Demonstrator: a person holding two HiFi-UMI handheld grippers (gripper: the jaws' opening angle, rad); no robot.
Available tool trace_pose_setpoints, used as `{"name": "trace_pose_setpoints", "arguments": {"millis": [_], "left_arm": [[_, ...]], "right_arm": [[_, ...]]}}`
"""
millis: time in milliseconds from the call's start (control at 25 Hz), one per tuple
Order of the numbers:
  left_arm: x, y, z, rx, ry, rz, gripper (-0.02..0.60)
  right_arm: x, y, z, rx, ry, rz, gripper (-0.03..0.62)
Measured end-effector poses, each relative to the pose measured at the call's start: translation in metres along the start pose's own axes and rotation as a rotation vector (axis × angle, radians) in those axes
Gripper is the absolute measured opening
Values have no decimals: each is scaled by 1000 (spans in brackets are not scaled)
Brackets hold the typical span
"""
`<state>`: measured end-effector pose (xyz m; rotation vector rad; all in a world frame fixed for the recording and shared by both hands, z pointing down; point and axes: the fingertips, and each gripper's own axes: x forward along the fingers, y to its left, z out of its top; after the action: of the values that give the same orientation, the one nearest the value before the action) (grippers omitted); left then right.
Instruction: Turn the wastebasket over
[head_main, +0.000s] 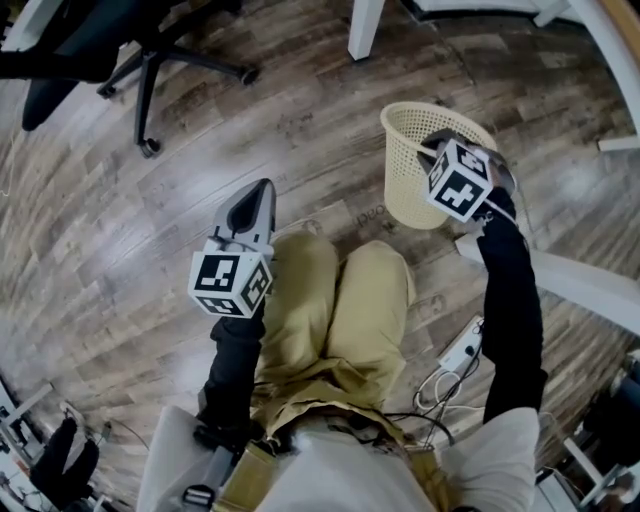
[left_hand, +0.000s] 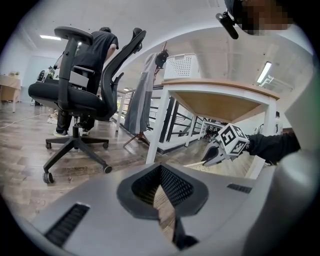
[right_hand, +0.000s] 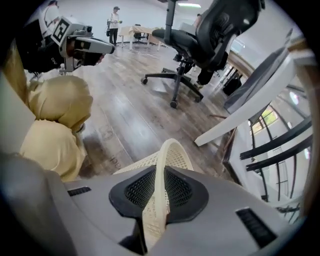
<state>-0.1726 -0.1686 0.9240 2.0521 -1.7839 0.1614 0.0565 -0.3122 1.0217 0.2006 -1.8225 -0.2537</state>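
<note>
A cream mesh wastebasket (head_main: 410, 165) hangs off the wooden floor to the right of my knees, tilted with its mouth facing up and away from me. My right gripper (head_main: 440, 140) is shut on its rim. In the right gripper view the rim (right_hand: 172, 155) runs straight between the two pads of that gripper (right_hand: 159, 200). My left gripper (head_main: 262, 190) hovers over my left knee, pointing forward. Its jaws stand a narrow way apart and hold nothing (left_hand: 162, 195). From the left gripper view the right gripper (left_hand: 212, 156) shows at the right under a table.
A black office chair (head_main: 150, 60) stands on the floor at the far left. White table legs (head_main: 365, 25) rise ahead, and a white beam (head_main: 590, 285) runs along my right. A power strip with cables (head_main: 462, 345) lies by my right side.
</note>
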Motion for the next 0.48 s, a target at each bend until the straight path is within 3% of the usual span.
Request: {"name": "trace_pose_setpoints", "arguments": {"millis": [120, 240, 480], "left_arm": [[0, -1, 1, 2, -3, 2, 2], [1, -3, 1, 9, 0, 0, 2], [-5, 9, -5, 6, 10, 23, 2]], "right_arm": [[-6, 9, 27, -77, -56, -147, 63], [-1, 38, 45, -147, -116, -235, 63], [5, 96, 58, -195, -174, -226, 64]]}}
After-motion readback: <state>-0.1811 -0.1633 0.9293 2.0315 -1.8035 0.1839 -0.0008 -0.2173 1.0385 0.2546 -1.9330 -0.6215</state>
